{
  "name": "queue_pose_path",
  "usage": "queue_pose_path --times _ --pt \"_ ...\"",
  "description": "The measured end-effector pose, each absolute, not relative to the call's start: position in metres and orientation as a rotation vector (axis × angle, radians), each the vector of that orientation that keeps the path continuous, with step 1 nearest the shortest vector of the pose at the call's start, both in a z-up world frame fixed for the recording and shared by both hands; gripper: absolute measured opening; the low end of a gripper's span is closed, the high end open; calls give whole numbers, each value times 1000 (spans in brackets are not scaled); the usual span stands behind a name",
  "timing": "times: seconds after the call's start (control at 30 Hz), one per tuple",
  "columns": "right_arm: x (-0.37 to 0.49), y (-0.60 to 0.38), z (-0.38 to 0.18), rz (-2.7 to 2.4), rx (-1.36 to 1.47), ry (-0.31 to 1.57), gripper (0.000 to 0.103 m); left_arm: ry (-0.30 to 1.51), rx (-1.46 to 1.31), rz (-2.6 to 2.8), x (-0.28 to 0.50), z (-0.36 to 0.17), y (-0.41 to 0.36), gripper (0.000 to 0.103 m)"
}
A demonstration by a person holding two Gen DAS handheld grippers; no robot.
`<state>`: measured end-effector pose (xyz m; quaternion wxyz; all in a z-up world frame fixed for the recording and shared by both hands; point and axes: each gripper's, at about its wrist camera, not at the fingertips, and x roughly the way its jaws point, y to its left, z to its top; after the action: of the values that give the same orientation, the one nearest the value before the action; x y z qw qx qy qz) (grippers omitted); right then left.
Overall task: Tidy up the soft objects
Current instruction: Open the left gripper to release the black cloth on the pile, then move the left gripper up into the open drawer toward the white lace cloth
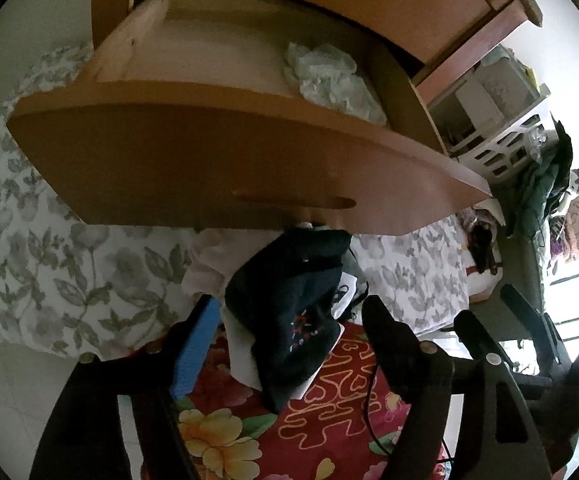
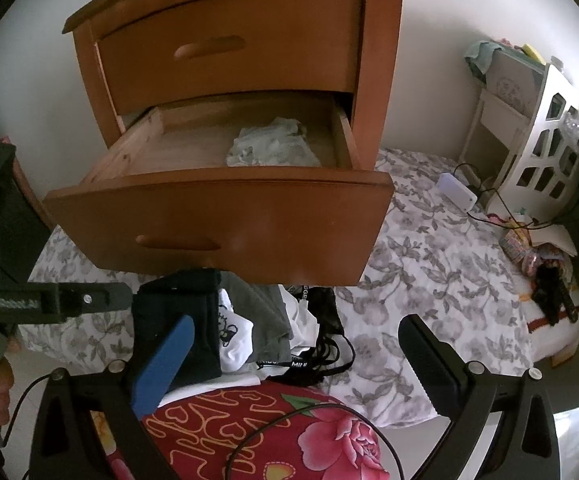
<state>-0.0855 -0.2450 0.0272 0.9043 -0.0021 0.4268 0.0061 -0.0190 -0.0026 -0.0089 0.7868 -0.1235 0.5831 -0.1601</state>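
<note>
- The dark garment (image 1: 289, 320) is lying on top of the clothes pile (image 2: 289, 332) on the bed (image 2: 429, 280), just below the front of the open drawer (image 2: 217, 220).
- From the left hand-held gripper (image 1: 289, 328) the garment is sitting straight ahead and below, between the spread fingers; its long axis is running from the drawer front back towards the wrist.
- The left hand-held gripper is standing released: blue pad (image 1: 193, 344) on one side, black finger (image 1: 393, 344) on the other, neither one appearing to press the cloth.
- The right hand-held gripper (image 2: 293, 364) is also hanging released, jaws wide over the pile with nothing between the pads.
- In the right view the garment is lying off to the left, behind that gripper's blue pad (image 2: 165, 364), so I am judging the left hand the nearer one; the right is sitting closer to the grey and white pieces.
- The drawer is lying up and ahead of both, holding only a pale crumpled cloth (image 2: 273, 144) towards its right side.
- The drawer front is hiding the far edge of the pile.
- The fisheye is bending everything, and the black straps (image 2: 329, 344) are too tangled to name.
- A red floral cover (image 2: 269, 432) is cutting off the pile's near edge.
</note>
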Motion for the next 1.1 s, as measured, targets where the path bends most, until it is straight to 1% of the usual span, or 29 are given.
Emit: queue_pose_path --times 0.07,0.23,0.43,0.7,0.83,1.1 --pt "-85 -246 27 9 -2 880 103 1223 -235 -335 -21 -2 -3 86" --pt "-84 -249 28 -2 10 874 103 1170 -230 -347 -22 14 0 86" --pt "-80 -251 30 -4 16 868 103 1065 -217 -351 -19 47 3 87" --pt "-73 -251 29 7 13 870 103 992 -207 -306 8 75 8 87" --pt "-69 -253 28 5 17 875 103 993 -198 -276 32 80 4 87" --pt "-56 -259 18 10 20 906 103 1076 -194 -256 80 67 -11 87"
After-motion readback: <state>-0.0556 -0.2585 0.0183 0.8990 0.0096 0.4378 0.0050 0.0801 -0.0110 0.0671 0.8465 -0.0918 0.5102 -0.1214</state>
